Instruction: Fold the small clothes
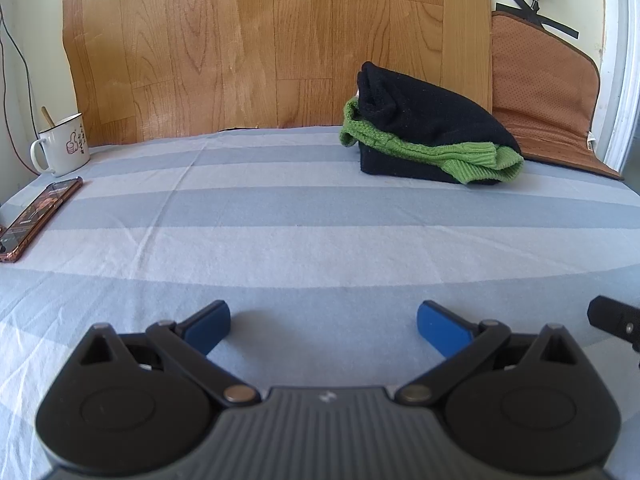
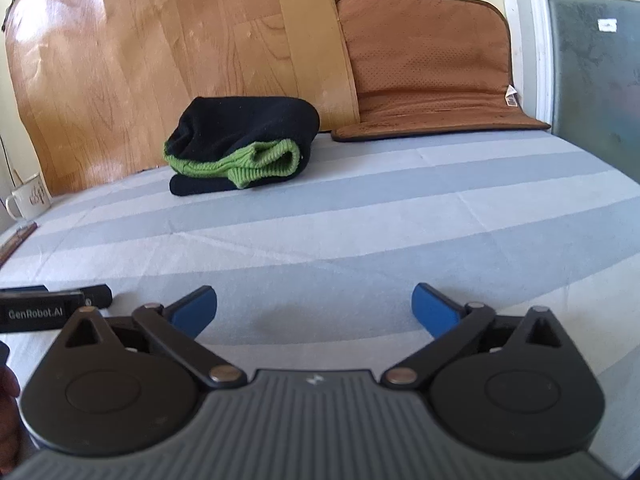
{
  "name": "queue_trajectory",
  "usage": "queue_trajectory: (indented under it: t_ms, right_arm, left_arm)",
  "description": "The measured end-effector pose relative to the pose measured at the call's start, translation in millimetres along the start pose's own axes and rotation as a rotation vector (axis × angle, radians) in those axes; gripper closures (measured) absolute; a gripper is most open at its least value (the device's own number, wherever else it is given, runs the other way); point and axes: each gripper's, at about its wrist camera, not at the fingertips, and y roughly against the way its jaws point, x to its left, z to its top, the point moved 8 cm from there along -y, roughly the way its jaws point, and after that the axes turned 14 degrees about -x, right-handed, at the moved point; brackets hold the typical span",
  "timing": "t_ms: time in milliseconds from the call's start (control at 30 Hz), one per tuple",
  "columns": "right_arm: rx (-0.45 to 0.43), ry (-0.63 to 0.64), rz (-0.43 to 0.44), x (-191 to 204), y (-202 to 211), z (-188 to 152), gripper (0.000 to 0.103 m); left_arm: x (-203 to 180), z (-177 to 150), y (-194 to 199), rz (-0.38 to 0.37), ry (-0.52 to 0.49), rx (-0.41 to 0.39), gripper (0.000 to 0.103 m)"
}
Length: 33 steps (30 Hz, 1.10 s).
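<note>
I found the sweater (image 1: 432, 128) folded on the bed (image 1: 320, 240), well apart from both hand-held grippers. The left hand-held gripper (image 1: 323, 322) and right hand-held gripper (image 2: 314, 308) stood wide and empty. I judged the folding done.

Lots of bare striped sheet (image 1: 320, 208) in front of both wide-open grippers, nothing between the blue fingers (image 1: 440, 328). Far back, a folded black and green sweater (image 1: 428, 136), close to the wood board (image 1: 260, 40). Just beside it on the right, a brown pad (image 2: 432, 68) leaning on the wall. At the left edge, a white mug (image 1: 64, 144) and a phone (image 1: 40, 216). Room to pass everywhere between.
</note>
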Motion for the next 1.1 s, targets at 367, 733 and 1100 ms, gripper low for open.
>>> queue_trajectory:
  t_ms: [367, 733, 1100]
  right_arm:
    - [0.02, 0.045, -0.025, 2.7, -4.2, -0.1, 0.0]
    - [0.032, 0.074, -0.034, 5.3, -5.5, -1.8, 0.0]
    - [0.036, 0.088, -0.039, 5.7, -5.0, -2.6, 0.0]
  left_arm:
    - [-0.4, -0.6, 0.7, -0.004, -0.004, -0.001, 0.0]
    - [0.3, -0.3, -1.2, -0.017, -0.017, 0.011, 0.0]
    - [0.6, 0.2, -2.1, -0.018, -0.016, 0.011, 0.0]
